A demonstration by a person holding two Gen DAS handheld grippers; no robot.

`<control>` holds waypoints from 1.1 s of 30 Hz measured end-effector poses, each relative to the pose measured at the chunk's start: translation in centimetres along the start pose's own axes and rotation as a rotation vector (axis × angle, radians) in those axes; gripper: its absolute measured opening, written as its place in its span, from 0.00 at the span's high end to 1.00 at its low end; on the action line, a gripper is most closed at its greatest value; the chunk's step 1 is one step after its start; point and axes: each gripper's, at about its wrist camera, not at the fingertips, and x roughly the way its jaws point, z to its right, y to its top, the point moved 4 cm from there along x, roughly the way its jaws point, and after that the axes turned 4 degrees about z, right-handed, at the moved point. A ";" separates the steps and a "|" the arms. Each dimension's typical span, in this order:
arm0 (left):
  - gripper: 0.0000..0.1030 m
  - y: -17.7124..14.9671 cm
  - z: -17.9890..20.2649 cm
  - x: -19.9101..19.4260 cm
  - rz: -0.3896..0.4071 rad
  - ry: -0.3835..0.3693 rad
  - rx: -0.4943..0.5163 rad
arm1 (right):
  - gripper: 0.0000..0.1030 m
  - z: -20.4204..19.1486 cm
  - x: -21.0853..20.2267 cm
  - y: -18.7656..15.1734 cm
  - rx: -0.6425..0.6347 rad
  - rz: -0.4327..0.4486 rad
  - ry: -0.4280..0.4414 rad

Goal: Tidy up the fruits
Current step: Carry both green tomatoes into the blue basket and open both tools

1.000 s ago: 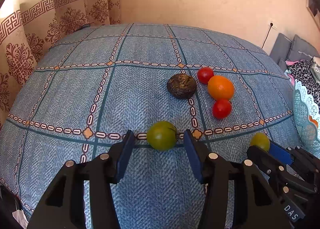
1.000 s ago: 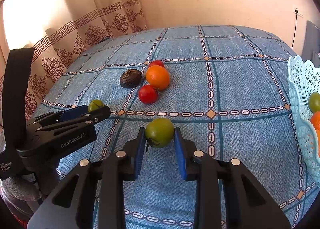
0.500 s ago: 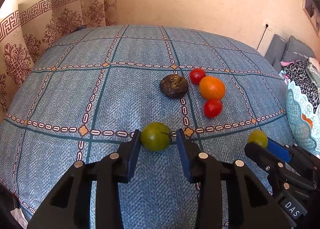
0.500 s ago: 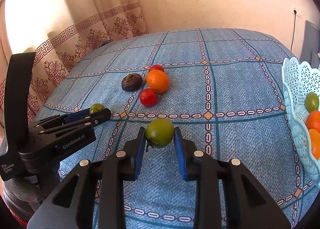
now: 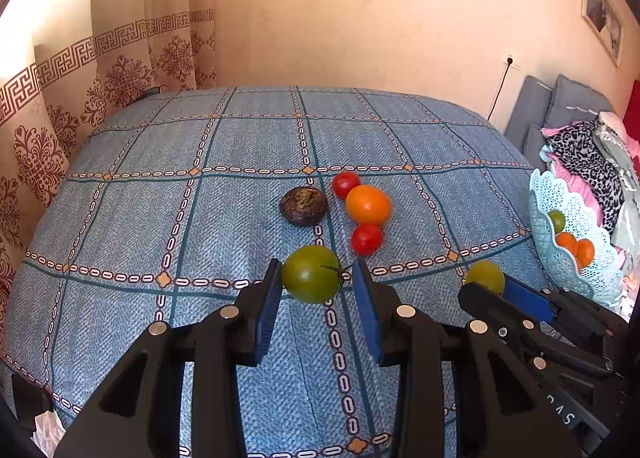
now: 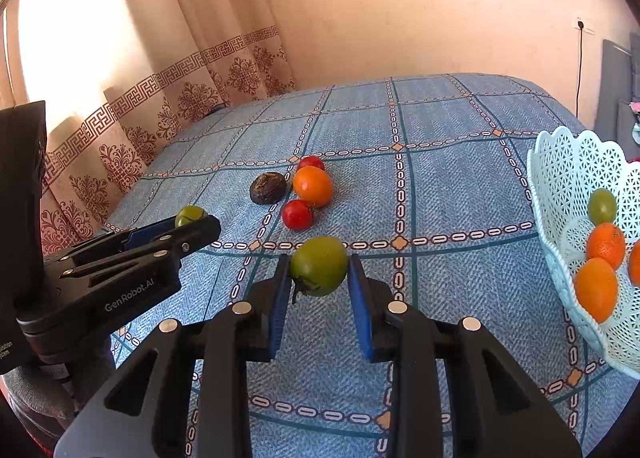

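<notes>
My left gripper (image 5: 316,278) is shut on a green tomato (image 5: 311,273) and holds it above the blue checked cloth (image 5: 240,146). My right gripper (image 6: 318,272) is shut on another green fruit (image 6: 319,265), also off the cloth; it shows at the right of the left wrist view (image 5: 485,276). An orange (image 5: 368,205), two red tomatoes (image 5: 345,183) (image 5: 367,239) and a dark brown fruit (image 5: 303,206) lie together on the cloth beyond both grippers. A pale blue lattice basket (image 6: 568,162) at the right holds a green fruit (image 6: 602,205) and oranges (image 6: 596,288).
Patterned curtains (image 5: 80,98) hang along the left. A grey cushion and a pile of clothes (image 5: 588,150) lie behind the basket at the right. A wall socket with a cable (image 5: 509,58) is on the back wall.
My left gripper has closed on the green tomato and lifted it off the cloth. My right gripper has risen with its green fruit and swung toward the basket, which shows more fully.
</notes>
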 end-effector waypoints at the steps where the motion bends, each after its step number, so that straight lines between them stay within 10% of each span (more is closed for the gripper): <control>1: 0.65 0.2 0.3 -0.3 0.007 -0.005 0.006 | 0.71 0.1 -0.4 0.2 0.002 0.010 0.000; 33: 0.65 3.6 15.8 -2.3 0.078 -0.242 0.201 | 0.71 14.4 -12.0 1.1 0.206 0.218 -0.262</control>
